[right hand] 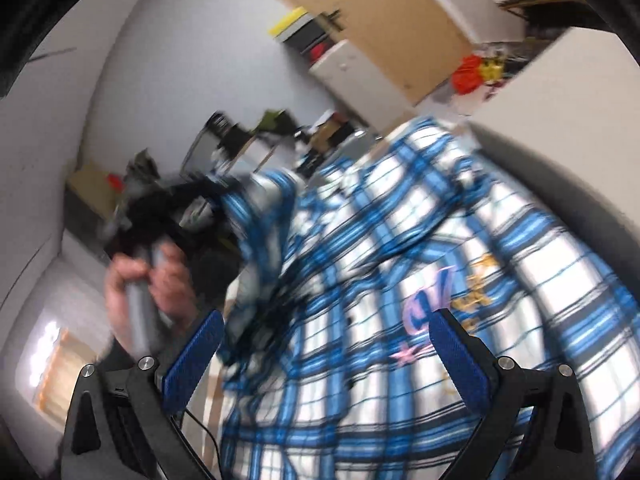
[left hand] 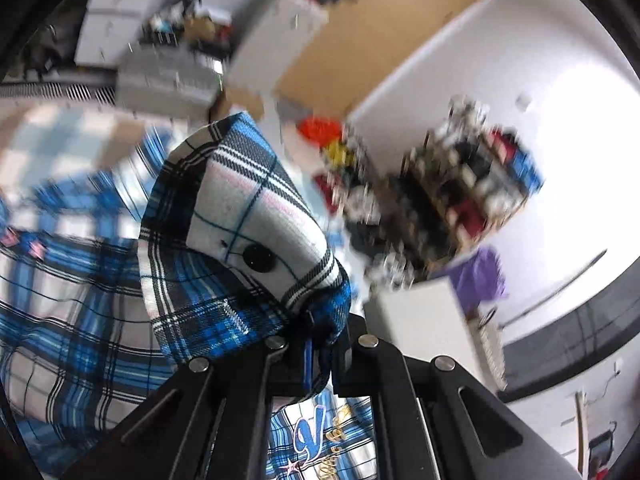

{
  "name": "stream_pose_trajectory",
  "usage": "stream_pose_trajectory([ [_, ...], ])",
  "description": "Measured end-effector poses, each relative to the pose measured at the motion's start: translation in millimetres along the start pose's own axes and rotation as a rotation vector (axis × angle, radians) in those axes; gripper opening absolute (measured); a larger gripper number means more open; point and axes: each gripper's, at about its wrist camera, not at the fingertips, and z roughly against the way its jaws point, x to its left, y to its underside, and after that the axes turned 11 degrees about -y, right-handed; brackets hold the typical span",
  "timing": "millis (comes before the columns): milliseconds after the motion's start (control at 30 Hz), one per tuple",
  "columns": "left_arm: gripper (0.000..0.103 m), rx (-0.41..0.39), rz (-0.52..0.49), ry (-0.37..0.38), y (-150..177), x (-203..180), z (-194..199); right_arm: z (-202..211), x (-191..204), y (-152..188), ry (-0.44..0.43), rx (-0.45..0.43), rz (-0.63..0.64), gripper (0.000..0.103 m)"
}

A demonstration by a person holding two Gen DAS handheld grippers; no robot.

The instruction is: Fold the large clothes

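The left gripper (left hand: 316, 344) is pinching a buttoned fold of the plaid shirt (left hand: 240, 216), the right gripper (right hand: 324, 356) is gaping unloaded before blurred cloth, its far hem smearing indistinctly.

The black left gripper (left hand: 316, 344) hides its own fingertips under a bunched fold of the blue, white and black plaid cotton shirt (left hand: 240, 216); the shirt's lower spread runs off the left wrist view at 8 o'clock. At 2 o'clock a cluttered wooden shelf unit (left hand: 472, 196) is smeared by motion, its contents unreadable. In the right wrist view the shirt's embroidered chest lettering (right hand: 436, 300) is too blurred to read, and the shirt is cut off at 5 o'clock. At 9 o'clock a bare hand (right hand: 148, 280) grips a grey handle, both blurred.
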Motion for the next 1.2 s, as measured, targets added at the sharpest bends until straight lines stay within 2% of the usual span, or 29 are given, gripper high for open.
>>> stream_pose_trajectory([
  [100,0.002,0.113,-0.036,-0.039,24,1,-48,8,-15,-10,0.043,-0.034,-0.019,0.103],
  [233,0.005,0.217,-0.076,-0.068,42,-5,-57,13,-31,-18,0.091,-0.043,-0.043,0.103],
  [267,0.013,0.236,-0.076,-0.042,44,-1,-52,11,-35,-19,0.103,-0.037,-0.059,0.103],
  [333,0.039,0.25,-0.076,0.02,40,0,-35,9,-40,-19,0.112,-0.028,-0.08,0.103],
  [367,0.064,0.237,-0.082,0.044,40,2,-24,7,-42,-18,0.122,-0.019,-0.086,0.103],
  [400,0.08,0.214,-0.081,0.063,35,-5,-15,5,-42,-17,0.132,-0.013,-0.087,0.103],
  [433,0.083,0.185,-0.079,0.088,33,-5,-1,3,-44,-16,0.143,-0.007,-0.088,0.103],
  [567,0.084,0.134,-0.032,0.097,35,21,52,-4,-44,-11,0.18,0.023,-0.067,0.103],
  [667,0.084,0.086,-0.01,0.075,48,37,80,-20,-36,-10,0.235,0.075,0.007,0.103],
  [700,0.084,0.068,-0.011,0.04,56,41,86,-28,-29,-12,0.267,0.101,0.052,0.103],
  [767,0.084,0.02,0.012,-0.025,55,46,78,-49,-11,-18,0.324,0.145,0.159,0.103],
  [867,0.084,-0.036,0.127,-0.075,74,82,86,-99,16,-23,0.391,0.262,0.363,0.103],
  [900,0.084,-0.036,0.148,-0.087,76,87,79,-114,22,-23,0.408,0.288,0.418,0.103],
  [967,0.084,-0.006,0.173,-0.164,75,98,71,-158,36,-22,0.448,0.385,0.56,0.103],
  [1100,0.084,-0.015,0.205,-0.185,67,114,60,-218,47,-10,0.514,0.492,0.737,0.102],
  [1200,0.084,0.033,0.258,-0.141,61,126,51,-262,39,-1,0.618,0.548,0.817,0.102],
])
